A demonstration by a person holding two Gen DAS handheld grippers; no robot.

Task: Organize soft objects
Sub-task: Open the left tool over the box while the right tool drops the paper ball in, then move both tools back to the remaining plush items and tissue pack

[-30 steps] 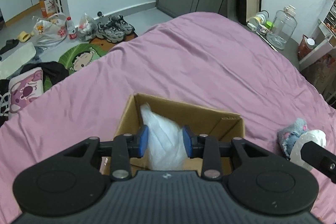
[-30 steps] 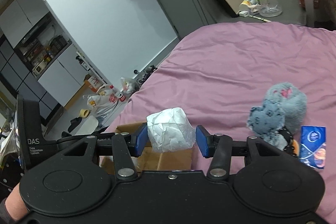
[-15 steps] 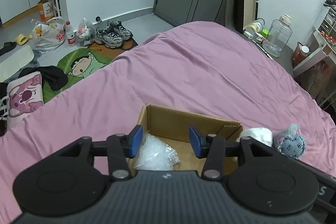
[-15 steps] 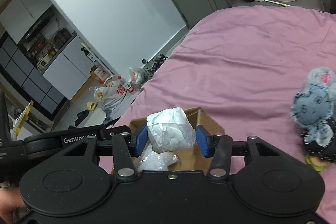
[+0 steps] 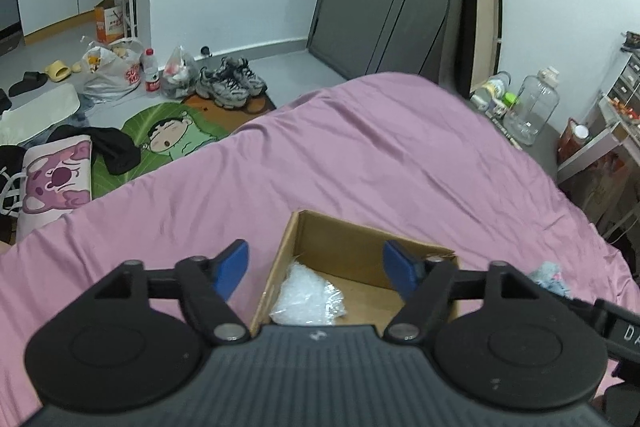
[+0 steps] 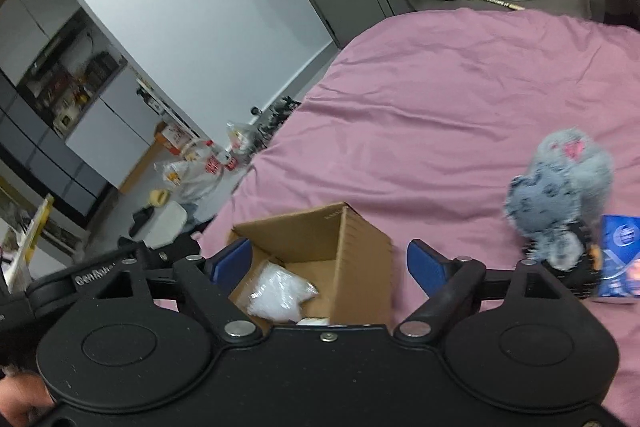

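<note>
The open cardboard box (image 5: 352, 247) sits on the pink bed (image 5: 380, 155) with a crinkled white plastic bag (image 5: 308, 295) on its floor. Both the left gripper (image 5: 316, 267) and right gripper (image 6: 332, 259) have just been opening; their jaws stand wide and empty, angled down above the box. A grey plush toy (image 6: 560, 195) lies nearby.

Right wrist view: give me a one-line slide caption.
Right gripper, jaws open, above cardboard box holding white bundles; grey plush toy waits on pink bedsheet.
</note>
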